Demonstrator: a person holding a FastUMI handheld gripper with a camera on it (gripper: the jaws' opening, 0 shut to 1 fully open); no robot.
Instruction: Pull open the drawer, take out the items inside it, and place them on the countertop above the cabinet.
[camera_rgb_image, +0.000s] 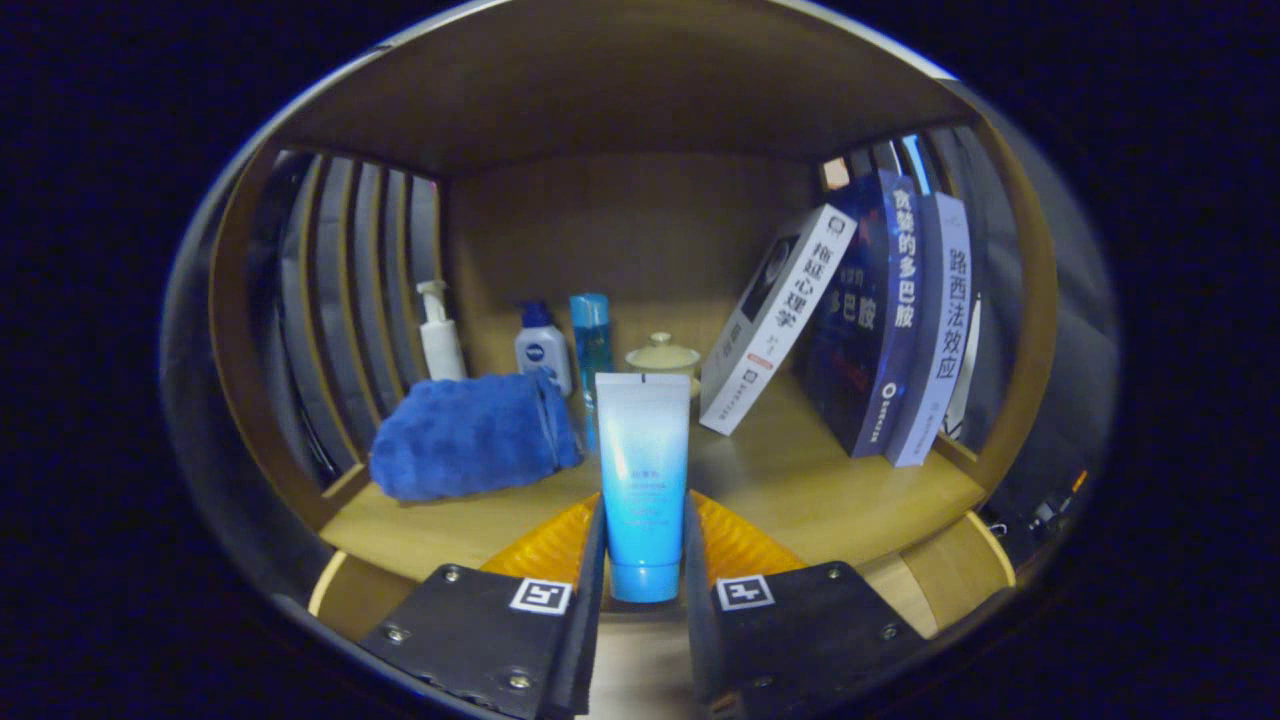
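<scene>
Tongs (645, 560) narrow, both fingers pressed on a blue tube (642, 480), cap down, held upright over the tabletop's (800, 480) front edge. Label print too small to read. Beyond: blue cloth (470, 435) toward left edge; pump bottle (440, 335), small bottles behind; leaning books (850, 320) right, Chinese-titled spines.

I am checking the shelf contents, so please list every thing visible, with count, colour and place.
tube: 1, blue and white, between the fingers, cap down
towel: 1, blue, on the shelf, left of the tube
pump bottle: 1, white, behind the towel
small bottle: 1, white with blue cap, behind the towel
slim bottle: 1, light blue, behind the tube
lidded jar: 1, cream, behind the tube
books: 3, white, dark blue, pale, leaning at right
gripper: 1, fingers pressing the tube
</scene>
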